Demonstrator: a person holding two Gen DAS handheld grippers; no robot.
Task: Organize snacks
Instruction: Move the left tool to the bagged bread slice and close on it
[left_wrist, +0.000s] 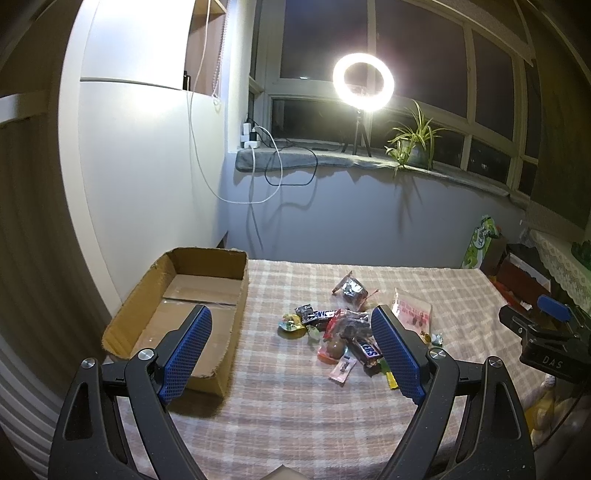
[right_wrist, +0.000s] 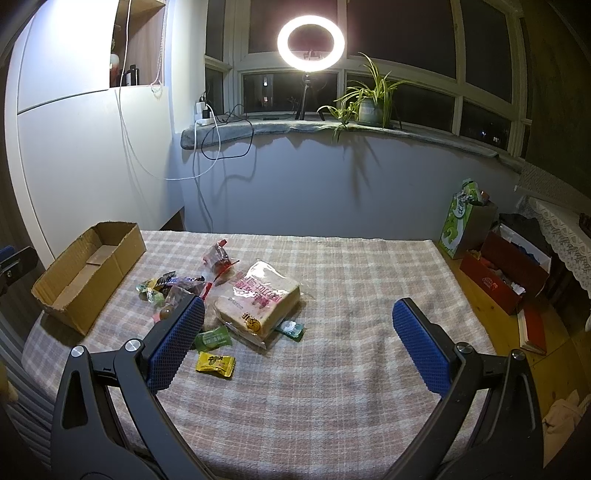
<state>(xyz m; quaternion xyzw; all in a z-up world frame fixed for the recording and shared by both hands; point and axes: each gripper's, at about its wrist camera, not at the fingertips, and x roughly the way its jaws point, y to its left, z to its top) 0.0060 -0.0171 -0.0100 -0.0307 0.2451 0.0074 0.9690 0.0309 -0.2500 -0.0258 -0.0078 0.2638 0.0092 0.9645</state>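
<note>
Left claw (left_wrist: 291, 354): one, blue-padded, spread wide and holding nothing. It hangs above the near part of the desk (left_wrist: 295, 413), placed so that both destination and stock fall within reach, by my reading.

Right claw (right_wrist: 299, 347): one, likewise spread and empty, poised over bare checked cloth. The stock lies ahead of it and to its left.

Cardboard box (left_wrist: 207, 266): one, open-topped, nothing inside. It sits ahead and left of the left claw, its near corner just behind the left pad. Set to one side of the heap, it looks meant as the receiving container.

Snack heap (left_wrist: 343, 332): one loose pile, ahead and right of the left claw, partly behind its right pad. Nothing is sorted yet.

Contents, counted from the right wrist view:
- Bagged sliced bread (right_wrist: 258, 299): one, the largest item, lying flat ahead of the right claw's left pad.
- Yellow sachet (right_wrist: 216, 363): one, nearest that pad.
- Green sachet (right_wrist: 212, 339): one, touching the bread bag's edge.
- Teal sachet (right_wrist: 291, 328): one, half tucked under the bread.
- Snickers bars (left_wrist: 365, 350): two readable in the left wrist view.
- Clear bag of dark sweets (right_wrist: 218, 258): one, farthest off.
- Small wrapped pieces: perhaps six; overlap prevents a firm count.
</note>
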